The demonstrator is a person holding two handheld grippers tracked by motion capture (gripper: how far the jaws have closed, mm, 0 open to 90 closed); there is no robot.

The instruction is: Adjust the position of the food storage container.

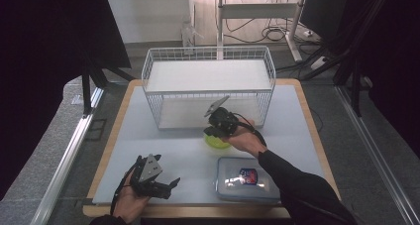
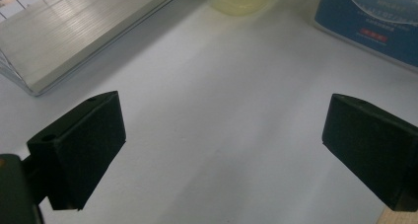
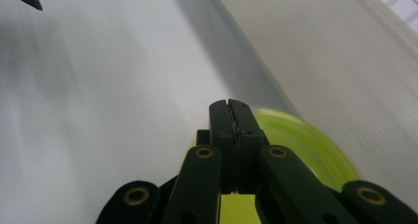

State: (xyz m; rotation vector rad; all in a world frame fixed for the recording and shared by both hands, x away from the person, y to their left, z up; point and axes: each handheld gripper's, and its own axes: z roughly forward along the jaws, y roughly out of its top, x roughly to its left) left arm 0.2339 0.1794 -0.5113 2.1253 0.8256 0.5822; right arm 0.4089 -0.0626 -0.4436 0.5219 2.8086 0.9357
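The bowl (image 1: 217, 141) is round, of shiny yellow-green plastic, so it has no long axis; whether its mouth faces up I cannot tell. It is just in front of the rack (image 1: 208, 76), close to the open lower shelf. The right gripper (image 1: 214, 130) has its jaws pressed together on the rim of the bowl. The rack is of white wire in a grid, with flat white shelves. Nearer to the person than the rack lies a clear box (image 1: 247, 179) with rounded corners and a blue label; the writing is too small to read. The left gripper (image 1: 171, 185), well left of the box, has its jaws wide apart and holds nothing.
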